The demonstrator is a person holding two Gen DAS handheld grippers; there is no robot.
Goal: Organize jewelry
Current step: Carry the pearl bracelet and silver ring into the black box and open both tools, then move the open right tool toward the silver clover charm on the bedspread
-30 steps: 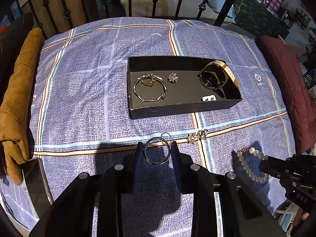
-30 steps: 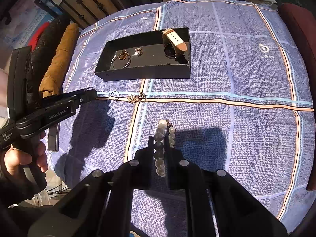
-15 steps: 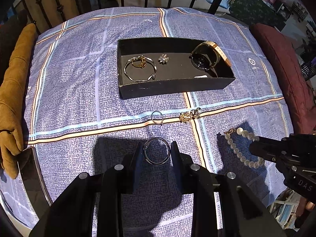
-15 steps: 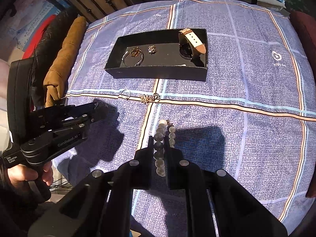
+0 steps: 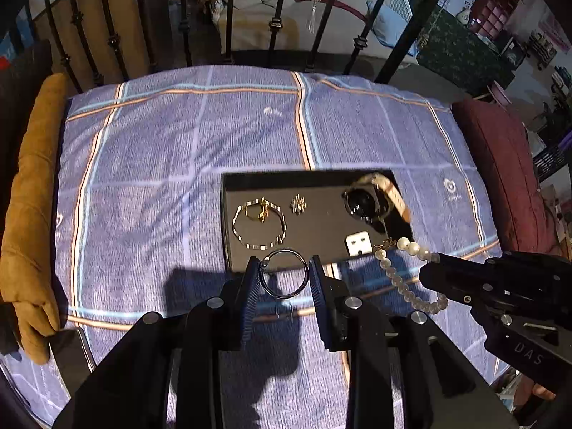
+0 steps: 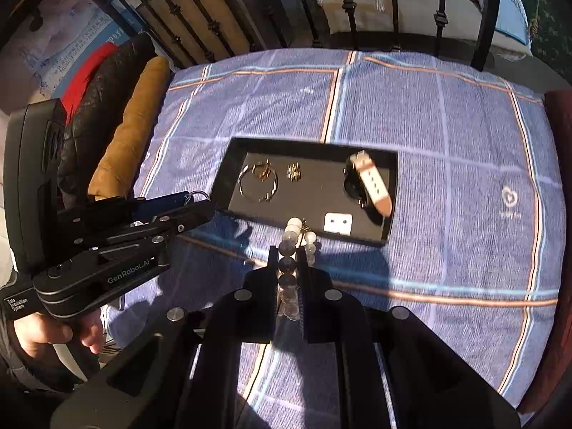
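Left tongs (image 5: 284, 279) clamp a dark ring (image 5: 284, 273), right tongs (image 6: 289, 261) pinch a pearl bracelet (image 6: 291, 250); both held just before the black tray (image 5: 228, 214) on the tabletop (image 5: 143, 178).

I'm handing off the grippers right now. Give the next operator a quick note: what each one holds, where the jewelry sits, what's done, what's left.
Left gripper: shut on the dark ring, near the tray's front edge.
Right gripper: shut on the pearl bracelet, also at the tray's front edge.
Done: gold bangle, small brooch, watch and earring card lie in the tray.
Left: place the ring and the bracelet in the tray. Any pieces on the cloth are hidden behind the grippers; check.
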